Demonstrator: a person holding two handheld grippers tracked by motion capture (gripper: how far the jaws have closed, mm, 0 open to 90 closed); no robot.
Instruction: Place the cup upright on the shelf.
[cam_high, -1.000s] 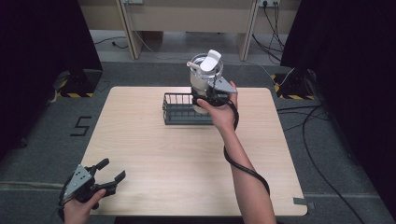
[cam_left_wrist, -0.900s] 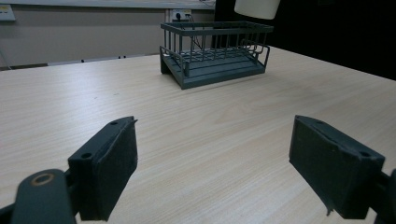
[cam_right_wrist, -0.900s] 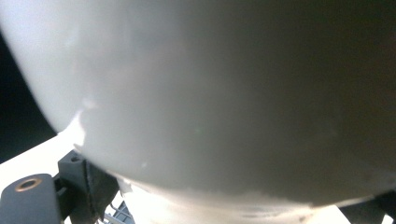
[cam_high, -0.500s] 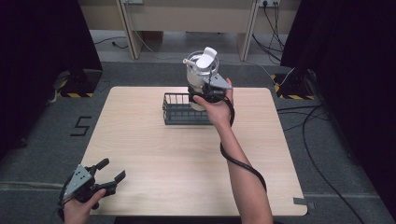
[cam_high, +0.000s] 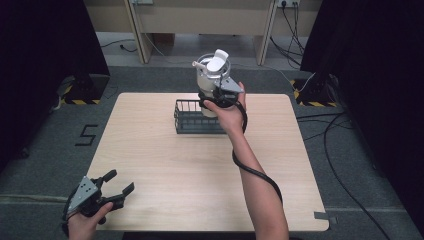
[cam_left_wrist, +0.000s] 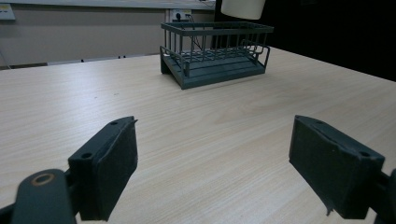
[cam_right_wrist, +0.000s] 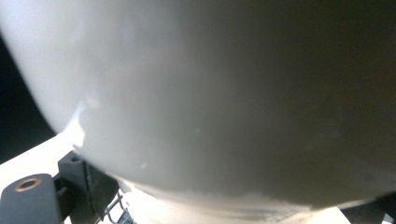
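A white lidded bottle (cam_high: 212, 75) with a flip spout hangs upright over the right end of a dark wire basket (cam_high: 191, 120) at the far middle of the table. My right gripper (cam_high: 220, 98) is shut on the bottle's body; in the right gripper view the bottle's white wall (cam_right_wrist: 224, 93) looms close, with one black pad (cam_right_wrist: 91, 186) pressed to it at the lower left. My left gripper (cam_high: 120, 181) stands open at the near left corner, nothing between its jaws (cam_left_wrist: 212, 172). In the left gripper view the basket (cam_left_wrist: 215, 51) stands far ahead, with the bottle's base (cam_left_wrist: 243, 7) above it.
The light wooden table (cam_high: 200, 175) carries just the basket. A black cable (cam_high: 257, 172) trails along the right forearm. Dark curtains flank both sides, and cables lie on the floor at the right (cam_high: 340, 130).
The right gripper has carried the bottle a little up and to the left over the basket. The left gripper has stayed in place, open.
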